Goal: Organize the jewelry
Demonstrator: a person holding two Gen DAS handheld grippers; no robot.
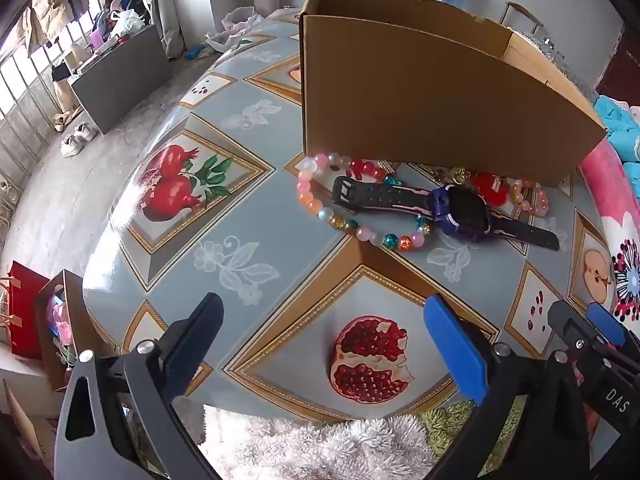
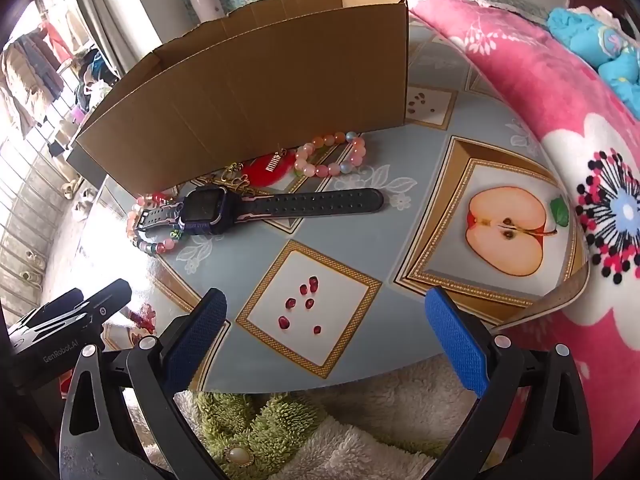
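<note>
Both grippers, left (image 1: 324, 332) and right (image 2: 326, 326), jaws spread wide, empty, watch (image 1: 448, 206) and bead bracelets (image 1: 320, 196) well ahead beyond the fingertips.

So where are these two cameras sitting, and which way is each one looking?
Left wrist: on the left gripper, looking forward and down along its open fingers at the table; the right gripper shows at the right edge.
Right wrist: on the right gripper, same downward look along its open fingers, with the left gripper at the left edge.
Shared: the cardboard box, the watch lying across the large bead bracelet, and the small bead bracelet.
</note>
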